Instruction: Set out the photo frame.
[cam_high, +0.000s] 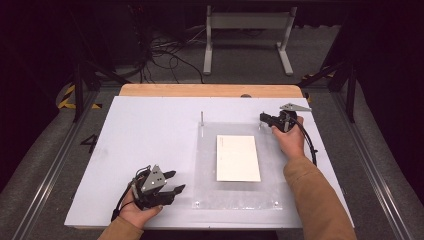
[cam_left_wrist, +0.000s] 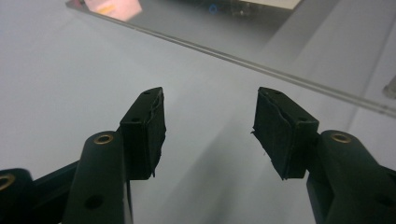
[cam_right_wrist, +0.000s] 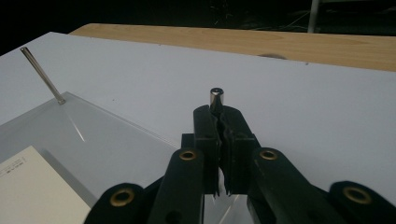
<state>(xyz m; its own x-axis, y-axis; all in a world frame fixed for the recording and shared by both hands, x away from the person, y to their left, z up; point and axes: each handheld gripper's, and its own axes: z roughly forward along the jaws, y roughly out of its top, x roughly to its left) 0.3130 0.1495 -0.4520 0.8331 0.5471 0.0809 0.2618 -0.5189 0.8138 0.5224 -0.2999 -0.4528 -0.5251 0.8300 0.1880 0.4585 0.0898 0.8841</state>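
A clear acrylic plate (cam_high: 205, 170) lies on the white board (cam_high: 150, 130), and a cream sheet of paper (cam_high: 238, 157) rests on its middle. Thin metal posts stand at its two far corners. My right gripper (cam_high: 261, 117) is at the far right corner, shut on the top of the right post (cam_right_wrist: 216, 97), whose tip sticks out above the pads in the right gripper view. The left post (cam_high: 202, 117) stands free. My left gripper (cam_high: 179, 181) rests by the plate's near left corner, open with nothing between its pads (cam_left_wrist: 149, 126); the plate's edge (cam_left_wrist: 261, 65) runs just ahead.
The board sits on a wooden table (cam_right_wrist: 280, 42) whose far edge shows beyond it. Small screws mark the plate's near corners (cam_high: 197, 203). Dark floor, cables and a white stand's legs (cam_high: 247, 30) lie behind the table. Bare white board spreads left of the plate.
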